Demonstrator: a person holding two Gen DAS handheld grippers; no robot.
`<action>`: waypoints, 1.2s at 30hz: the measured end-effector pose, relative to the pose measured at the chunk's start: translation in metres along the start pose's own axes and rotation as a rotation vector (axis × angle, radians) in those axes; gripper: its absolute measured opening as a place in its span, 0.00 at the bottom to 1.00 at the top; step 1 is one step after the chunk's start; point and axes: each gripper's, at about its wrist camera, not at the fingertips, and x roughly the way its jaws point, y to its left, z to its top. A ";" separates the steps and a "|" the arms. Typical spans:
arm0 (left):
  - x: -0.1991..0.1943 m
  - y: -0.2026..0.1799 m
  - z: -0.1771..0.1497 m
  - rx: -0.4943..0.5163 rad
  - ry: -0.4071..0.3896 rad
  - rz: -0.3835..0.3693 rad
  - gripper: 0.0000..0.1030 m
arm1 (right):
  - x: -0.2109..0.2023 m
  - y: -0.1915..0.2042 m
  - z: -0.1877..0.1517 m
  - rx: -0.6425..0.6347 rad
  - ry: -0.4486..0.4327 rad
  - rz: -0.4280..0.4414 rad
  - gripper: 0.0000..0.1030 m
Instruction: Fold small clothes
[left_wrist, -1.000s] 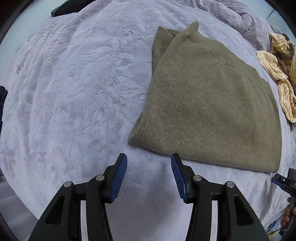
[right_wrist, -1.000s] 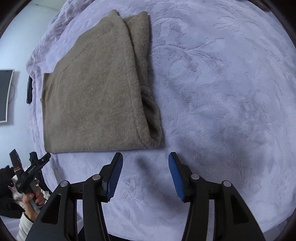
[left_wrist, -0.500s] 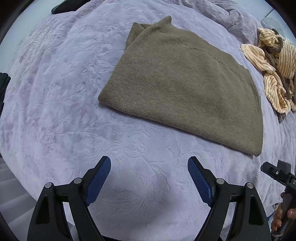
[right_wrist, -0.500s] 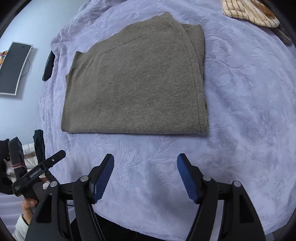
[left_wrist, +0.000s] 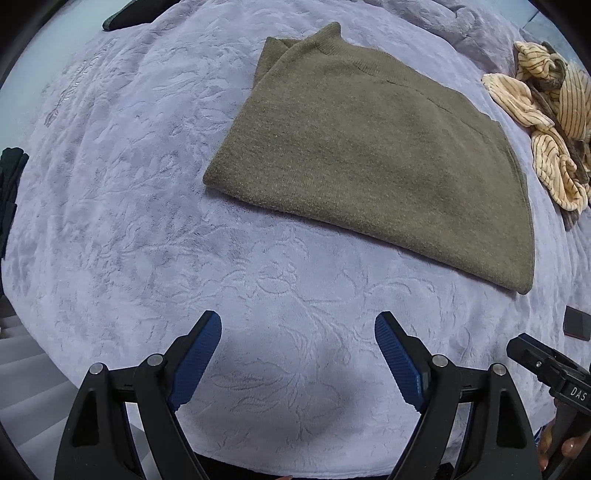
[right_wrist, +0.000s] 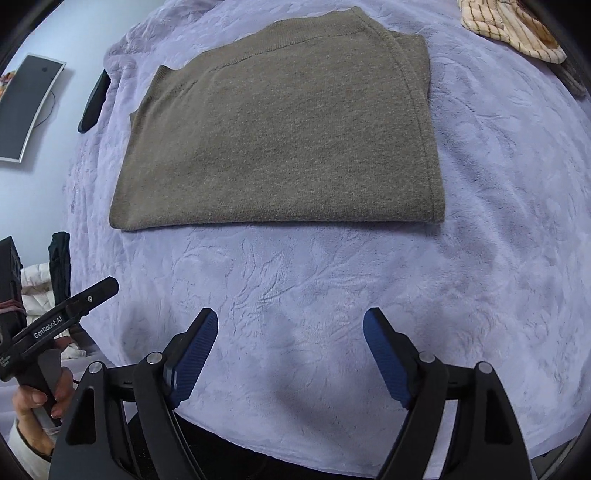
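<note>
Left tongs (left_wrist: 297, 343) wide, pointing down, right tongs (right_wrist: 290, 341) opening, empty

Both grippers, the left gripper (left_wrist: 297, 354) and the right gripper (right_wrist: 290, 350), share black triangular-cutout frames, silver round screws and ribbed blue pads (right_wrist: 194, 354); white "GenRobot.AI" lettering marks one handle; a white sleeve (right_wrist: 22, 448) covers the person's wrist

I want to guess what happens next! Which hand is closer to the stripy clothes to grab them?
Probably the right. The stripy clothes lie past the sweater's right side, on the right gripper's side. The left gripper is farther. Both are empty; the right's jaws are opening.
</note>
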 end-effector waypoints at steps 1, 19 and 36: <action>0.002 0.002 -0.001 -0.002 0.002 -0.008 0.83 | 0.002 0.003 -0.001 0.000 0.003 -0.007 0.81; 0.037 0.067 0.037 0.091 0.081 -0.129 0.83 | 0.039 0.081 -0.005 0.082 0.020 -0.094 0.81; 0.044 0.109 0.070 -0.040 0.060 -0.461 0.83 | 0.066 0.122 0.065 -0.060 0.038 -0.178 0.81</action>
